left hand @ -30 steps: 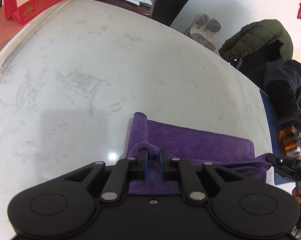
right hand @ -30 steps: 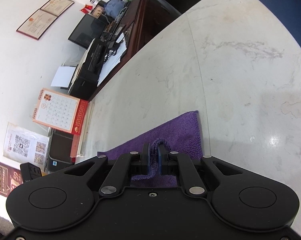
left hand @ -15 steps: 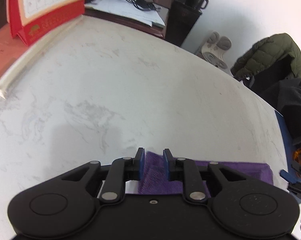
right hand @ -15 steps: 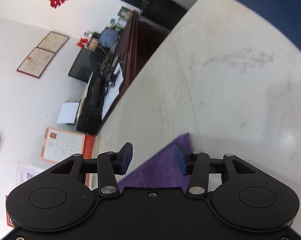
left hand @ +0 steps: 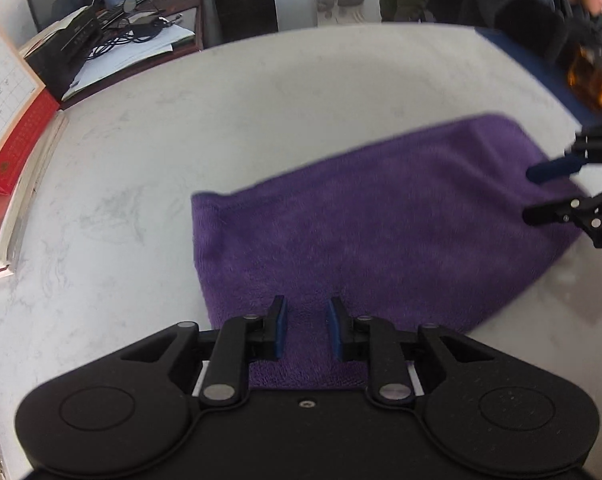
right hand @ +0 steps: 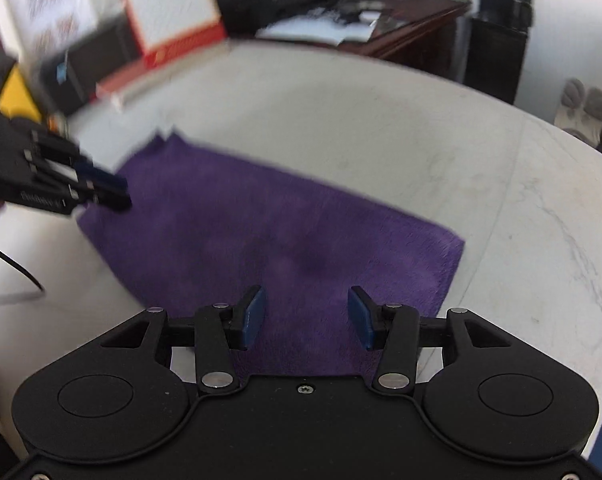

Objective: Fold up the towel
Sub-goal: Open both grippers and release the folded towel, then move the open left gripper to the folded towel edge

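Left wrist view, left gripper (left hand: 305, 330): our jaws stand a narrow gap apart with nothing pinched; purple pile shows through the gap. They have just been opening, which we read as letting the cloth go.
Left wrist view, towel (left hand: 381, 232): it lies flat on the table (left hand: 261, 100), spreading ahead of our jaws and off to their right. Its near short edge runs under the jaws and its left edge shows a doubled hem, so we judge it already folded over once.
Left wrist view, right gripper (left hand: 541, 192): it hangs over the far right end of the towel with a clear gap between its fingers, empty.
Left wrist view, surroundings: a red calendar (left hand: 5, 120) stands far to the left of the jaws, well apart from the cloth.
Right wrist view, right gripper (right hand: 307, 318): our jaws are about half open and hold nothing; they too have just been opening. The towel (right hand: 281, 232) lies beneath and ahead of them.
Right wrist view, left gripper (right hand: 113, 192): it sits over the towel's far left end, blurred, so we cannot tell its gap from here.
Right wrist view, why so: each gripper over one short end suggests to us that both are lining up for another fold, bringing one end across to the other.
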Tool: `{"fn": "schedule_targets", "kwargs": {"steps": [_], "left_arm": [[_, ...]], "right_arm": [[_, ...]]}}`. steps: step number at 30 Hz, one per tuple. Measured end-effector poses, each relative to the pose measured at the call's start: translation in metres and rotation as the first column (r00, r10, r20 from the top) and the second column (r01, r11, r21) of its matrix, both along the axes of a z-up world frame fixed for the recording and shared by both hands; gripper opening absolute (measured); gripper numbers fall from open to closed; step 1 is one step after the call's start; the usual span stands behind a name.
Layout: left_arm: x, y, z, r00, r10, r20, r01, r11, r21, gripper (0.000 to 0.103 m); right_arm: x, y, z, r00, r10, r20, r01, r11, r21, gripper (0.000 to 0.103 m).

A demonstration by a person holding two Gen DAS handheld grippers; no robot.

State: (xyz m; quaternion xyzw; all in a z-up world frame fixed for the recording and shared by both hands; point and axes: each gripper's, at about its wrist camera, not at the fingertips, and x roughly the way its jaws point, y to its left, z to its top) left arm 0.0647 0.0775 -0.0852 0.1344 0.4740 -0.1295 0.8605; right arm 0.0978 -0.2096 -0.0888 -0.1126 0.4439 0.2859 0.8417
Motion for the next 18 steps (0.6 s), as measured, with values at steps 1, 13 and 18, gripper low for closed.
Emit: {"fn": "schedule_targets", "kwargs": {"steps": [1,13,18], "left_arm": [[-0.003,0.001,-0.001,1.000,0.005,0.001,-0.005,1.000,0.001,0.020],[-0.099,-0.005,0.003,0.999,-0.006,-0.050,0.003,0.998,-0.064,0.020],[-0.125,-0.001,0.004,0.997,0.041,-0.059,-0.048,0.992,-0.119,0.020]], "right_arm": [[-0.005,0.003,-0.002,1.000,0.019,0.022,-0.019,1.000,-0.020,0.047],[-0.083,-0.002,0.003,0.999,0.020,-0.030,-0.021,0.999,-0.035,0.048],[-0.132,-0.007,0.006,0.998,0.033,-0.059,-0.035,0.999,-0.031,0.054]]}}
